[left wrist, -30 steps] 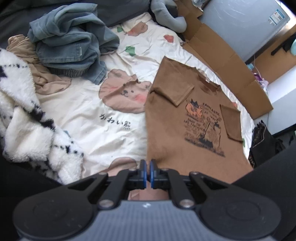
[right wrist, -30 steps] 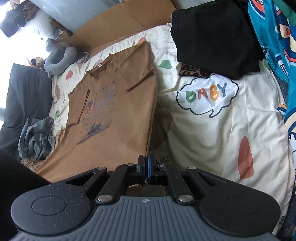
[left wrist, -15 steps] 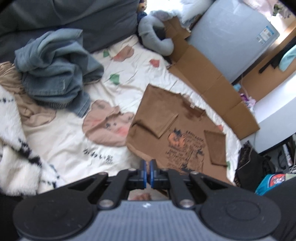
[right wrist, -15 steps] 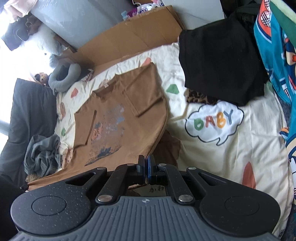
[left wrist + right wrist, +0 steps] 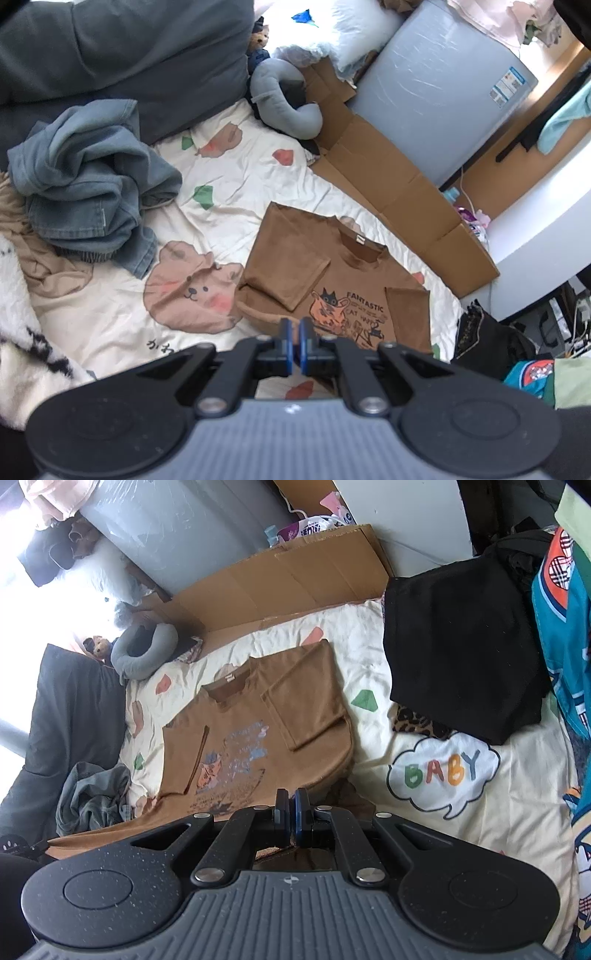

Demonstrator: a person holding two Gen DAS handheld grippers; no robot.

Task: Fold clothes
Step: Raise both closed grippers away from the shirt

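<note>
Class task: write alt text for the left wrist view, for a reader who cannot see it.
The left gripper, shut on the hem of a brown T-shirt, lifts it off a cartoon-print bedsheet; both sleeves are folded inward over the cat print. Crumpled jeans lie to the left, flattened cardboard beyond.

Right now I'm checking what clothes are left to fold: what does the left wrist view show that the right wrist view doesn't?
Only the left wrist view: a fluffy black-and-white blanket and tan fabric under the blue jeans. Only the right wrist view: a folded black garment and the "BABY" cloud print. Both: the brown T-shirt, sleeves folded in, its hem pinched by the left gripper and right gripper, plus the grey neck pillow.
</note>
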